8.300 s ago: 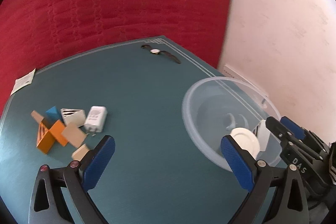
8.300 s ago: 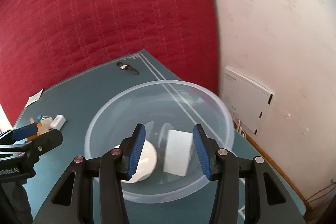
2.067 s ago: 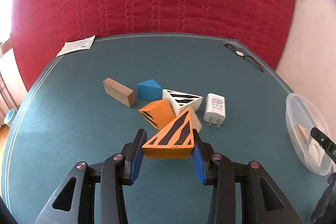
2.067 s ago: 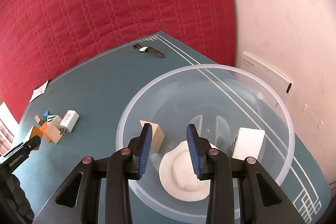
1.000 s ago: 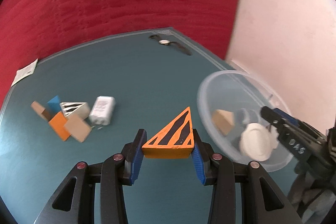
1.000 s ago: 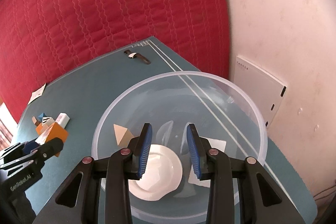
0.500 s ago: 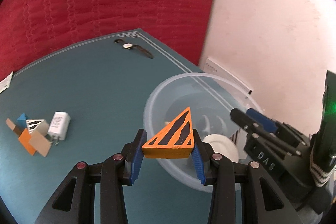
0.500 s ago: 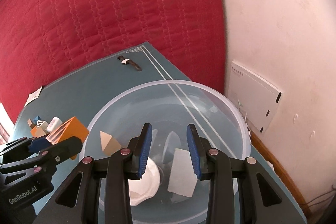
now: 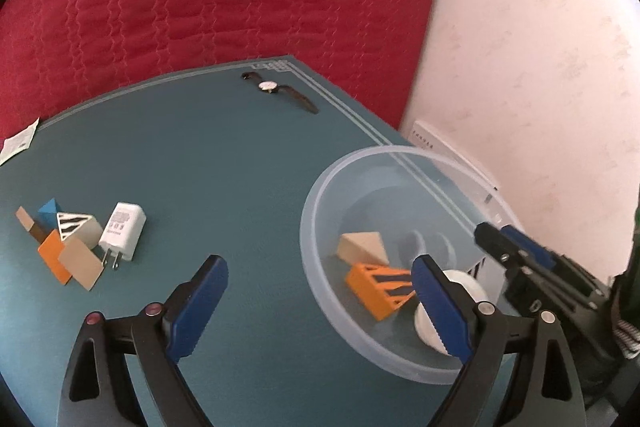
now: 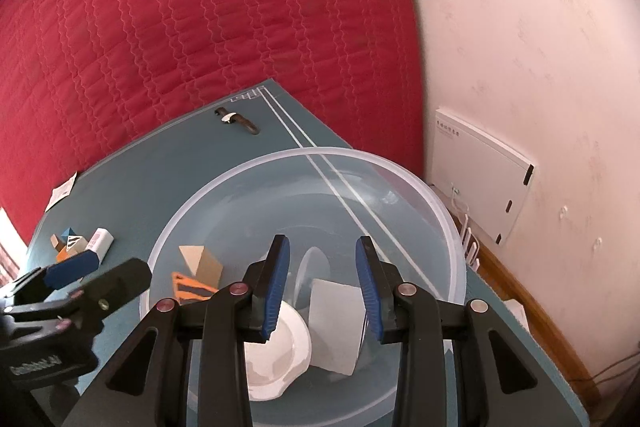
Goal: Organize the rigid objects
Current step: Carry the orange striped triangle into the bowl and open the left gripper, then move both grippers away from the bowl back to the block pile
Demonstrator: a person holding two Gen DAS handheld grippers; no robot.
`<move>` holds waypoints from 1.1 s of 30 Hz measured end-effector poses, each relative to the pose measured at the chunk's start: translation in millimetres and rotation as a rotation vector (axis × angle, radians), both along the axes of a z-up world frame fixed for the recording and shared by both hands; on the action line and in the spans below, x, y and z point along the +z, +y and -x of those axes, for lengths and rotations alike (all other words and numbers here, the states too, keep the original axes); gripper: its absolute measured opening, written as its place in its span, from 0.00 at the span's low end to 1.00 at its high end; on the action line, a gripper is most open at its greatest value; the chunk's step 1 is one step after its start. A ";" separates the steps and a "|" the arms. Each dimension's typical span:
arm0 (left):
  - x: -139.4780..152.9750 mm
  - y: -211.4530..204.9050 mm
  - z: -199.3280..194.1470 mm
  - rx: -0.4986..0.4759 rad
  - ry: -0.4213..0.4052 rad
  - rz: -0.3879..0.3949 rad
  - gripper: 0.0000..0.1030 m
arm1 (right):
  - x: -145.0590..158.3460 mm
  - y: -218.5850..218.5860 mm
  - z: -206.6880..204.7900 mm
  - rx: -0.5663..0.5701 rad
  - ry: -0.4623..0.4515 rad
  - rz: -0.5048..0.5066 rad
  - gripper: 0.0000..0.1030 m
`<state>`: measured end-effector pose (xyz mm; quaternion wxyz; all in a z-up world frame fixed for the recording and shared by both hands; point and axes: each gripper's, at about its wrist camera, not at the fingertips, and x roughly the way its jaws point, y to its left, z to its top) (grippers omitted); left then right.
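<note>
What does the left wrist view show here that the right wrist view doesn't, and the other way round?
Only the left wrist view shows the charger's prongs, its printed face, and the plain tan block beside it. Only the right wrist view shows the whole white wall panel and the white box in the bowl, unobstructed. Both show the clear bowl holding the orange striped wedge, tan wedge and white disc, plus the wristwatch and both open grippers, the left gripper and the right gripper.

Bare worktop (image 9: 224, 163) between block cluster (image 9: 68, 247) and bowl (image 9: 316, 227), watch (image 9: 280, 91) at far edge, bowl crowded with blocks, disc, right fingers (image 10: 276, 279) over its rim
</note>
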<state>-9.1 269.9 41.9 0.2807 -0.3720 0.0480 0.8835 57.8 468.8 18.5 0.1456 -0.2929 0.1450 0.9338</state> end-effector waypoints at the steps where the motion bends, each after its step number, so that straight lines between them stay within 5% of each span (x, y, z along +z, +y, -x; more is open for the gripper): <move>1: -2.5 -1.2 0.4 0.004 -0.007 0.003 0.93 | 0.0 -0.1 0.0 0.001 0.000 0.000 0.35; 13: -10.1 -14.1 5.4 0.057 0.019 0.040 0.94 | 2.8 -9.9 -3.1 0.020 0.000 -0.007 0.35; 19: -12.3 -24.6 7.9 0.086 0.025 0.060 0.95 | 11.9 -27.9 -7.3 0.037 0.029 -0.088 0.35; 33: -11.7 -75.3 32.4 0.231 0.003 0.034 0.95 | 16.5 -66.1 -3.4 0.126 0.049 -0.106 0.36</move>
